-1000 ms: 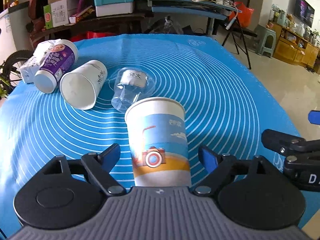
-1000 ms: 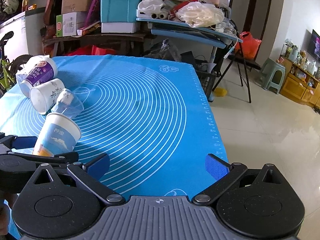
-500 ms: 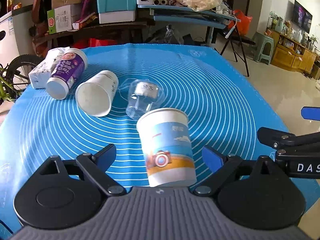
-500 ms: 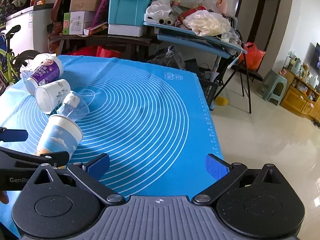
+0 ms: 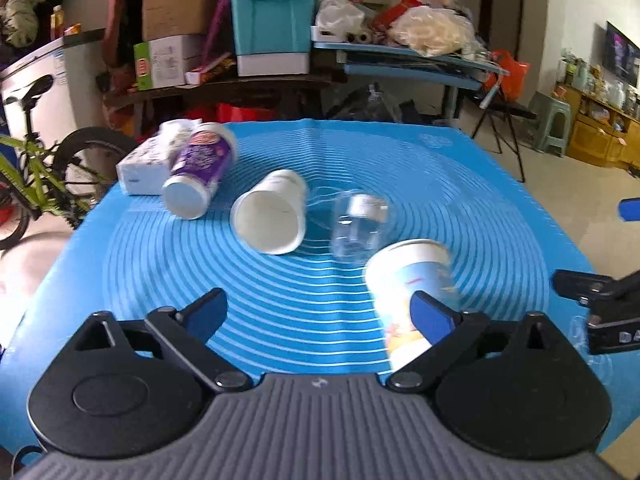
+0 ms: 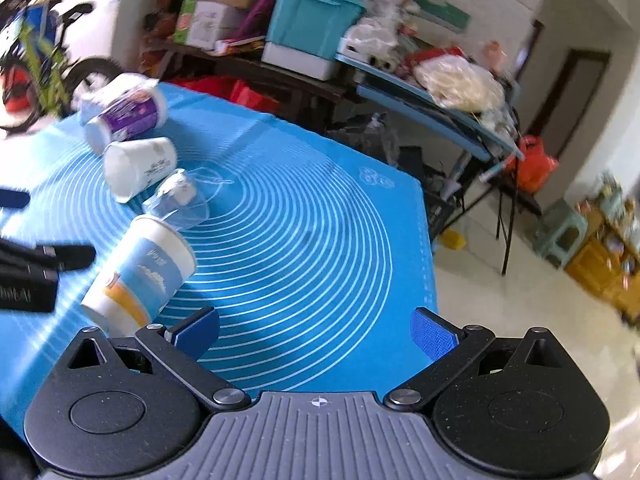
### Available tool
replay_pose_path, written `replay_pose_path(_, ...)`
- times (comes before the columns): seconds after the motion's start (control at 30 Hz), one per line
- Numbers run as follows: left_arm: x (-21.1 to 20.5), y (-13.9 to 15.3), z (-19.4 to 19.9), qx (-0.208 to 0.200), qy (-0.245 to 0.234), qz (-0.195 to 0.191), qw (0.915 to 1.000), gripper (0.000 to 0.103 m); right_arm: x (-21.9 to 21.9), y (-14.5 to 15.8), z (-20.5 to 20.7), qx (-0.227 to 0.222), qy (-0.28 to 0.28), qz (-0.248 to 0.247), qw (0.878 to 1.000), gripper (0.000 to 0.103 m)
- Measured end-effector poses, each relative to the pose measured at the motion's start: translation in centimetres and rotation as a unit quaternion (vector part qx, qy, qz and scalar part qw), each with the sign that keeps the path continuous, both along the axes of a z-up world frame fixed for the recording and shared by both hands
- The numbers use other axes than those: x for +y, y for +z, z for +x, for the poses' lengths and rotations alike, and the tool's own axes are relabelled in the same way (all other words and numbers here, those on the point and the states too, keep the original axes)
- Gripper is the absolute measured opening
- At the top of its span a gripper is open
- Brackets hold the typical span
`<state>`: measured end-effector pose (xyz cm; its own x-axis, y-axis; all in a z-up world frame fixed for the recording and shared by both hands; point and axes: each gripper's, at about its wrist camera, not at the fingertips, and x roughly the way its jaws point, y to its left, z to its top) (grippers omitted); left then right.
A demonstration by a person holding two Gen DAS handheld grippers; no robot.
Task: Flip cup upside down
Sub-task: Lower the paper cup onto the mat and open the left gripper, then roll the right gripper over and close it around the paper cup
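A paper cup with a blue, white and orange print [image 5: 412, 292] stands on the blue mat, wider end up; it also shows in the right wrist view [image 6: 140, 276]. My left gripper [image 5: 320, 316] is open and empty; the cup is just beyond its right fingertip, partly hidden by it. My right gripper [image 6: 316, 332] is open and empty, with the cup to the left of its left fingertip. A white paper cup [image 5: 272, 212], a clear plastic cup [image 5: 356, 224] and a purple cup [image 5: 200, 168] lie on their sides farther back.
The blue mat [image 5: 460, 184] with white rings covers the table. A white tissue pack [image 5: 148, 160] lies at the far left corner. A bicycle [image 5: 28, 184] stands left of the table. Cluttered shelves stand behind. The table's right edge drops to the floor [image 6: 500, 320].
My left gripper has swung left, so the printed cup now sits at its right fingertip instead of between the fingers. My right gripper has tilted and moved closer to the cup. Both views are blurred.
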<state>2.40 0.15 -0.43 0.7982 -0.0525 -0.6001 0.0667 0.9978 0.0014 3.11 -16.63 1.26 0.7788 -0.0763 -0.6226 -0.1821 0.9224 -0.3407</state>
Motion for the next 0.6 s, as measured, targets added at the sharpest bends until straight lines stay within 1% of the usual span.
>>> replay_pose_path(0.07, 0.8, -0.2, 0.2, 0.006, 0.007, 0.001, 1.0, 0.097, 0.7, 0.2, 0.0, 0.001, 0.017, -0.026, 1.0, 0.103)
replay_pose_path(0.17, 1.8, -0.5, 0.2, 0.008, 0.025, 0.01, 0.9996, 0.097, 2.1, 0.3, 0.0, 0.002, 0.047, -0.078, 0.996, 0.103)
replay_pose_path(0.23, 2.7, -0.8, 0.2, 0.012, 0.035, 0.01, 0.9993, 0.097, 3.1, 0.2, -0.1, 0.002, 0.072, -0.121, 0.99, 0.103)
replay_pose_path(0.3, 3.6, -1.1, 0.2, 0.021, 0.041, -0.004, 0.9989, 0.097, 4.2, 0.1, -0.4, 0.0, 0.102, -0.168, 0.981, 0.103)
replay_pose_path(0.37, 4.3, -1.4, 0.2, 0.027, 0.048, -0.01, 0.9984, 0.097, 5.4, 0.0, -0.7, 0.0, 0.137, -0.218, 0.966, 0.103)
replay_pose_path(0.47, 5.1, -1.7, 0.0, 0.025, 0.058, -0.011, 0.9979, 0.097, 7.2, -0.3, -1.2, -0.012, 0.177, -0.289, 0.941, 0.103)
replay_pose_path(0.53, 5.6, -1.9, -0.1, 0.026, 0.064, -0.016, 0.9975, 0.097, 8.2, -0.5, -1.6, -0.028, 0.197, -0.333, 0.922, 0.103)
replay_pose_path(0.6, 6.0, -2.1, -0.1, 0.029, 0.065, -0.022, 0.9972, 0.097, 9.2, -0.8, -1.8, -0.033, 0.22, -0.373, 0.901, 0.103)
